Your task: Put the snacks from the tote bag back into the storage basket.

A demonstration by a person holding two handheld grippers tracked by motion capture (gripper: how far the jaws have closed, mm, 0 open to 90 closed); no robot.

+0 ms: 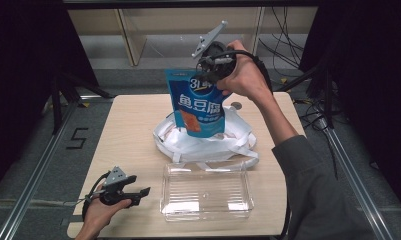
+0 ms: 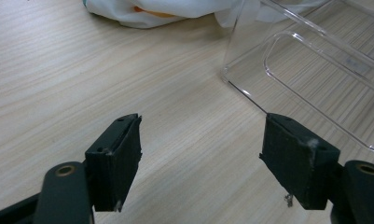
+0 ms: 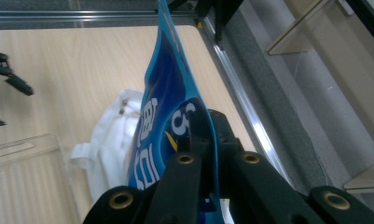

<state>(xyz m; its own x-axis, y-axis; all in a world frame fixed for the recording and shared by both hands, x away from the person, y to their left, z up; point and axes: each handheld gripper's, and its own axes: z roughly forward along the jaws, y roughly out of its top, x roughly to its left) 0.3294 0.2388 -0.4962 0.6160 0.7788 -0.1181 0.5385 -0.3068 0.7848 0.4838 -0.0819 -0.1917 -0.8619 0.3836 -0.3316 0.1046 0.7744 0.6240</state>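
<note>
a pale wooden worktop is standing in a dark bay, with shelving and loose cables behind it. a white cloth bag is lying open at mid-worktop, and a clear plastic tray is sitting just in front of it, near the person's edge.

the right gripper is holding a blue snack pouch in the air above the cloth bag; its fingers are clamped on the pouch's top corner, and the pouch is hanging free with its lower edge just over the bag's opening. the left gripper is resting low beside the tray, its fingers standing well apart with nothing between them.

risks, as judged: the grip is taking only a thin corner of slick film, so the pouch may be slipping or swinging as it travels toward the tray; a swinging lower edge could be catching the bag's handles or the tray's near wall and shifting the light tray.

pose: the right hand is raised high, wrist bent, fingers pointing down and toward the person; the left forearm is lying near the worktop edge, gripper level, aimed at the tray.
</note>
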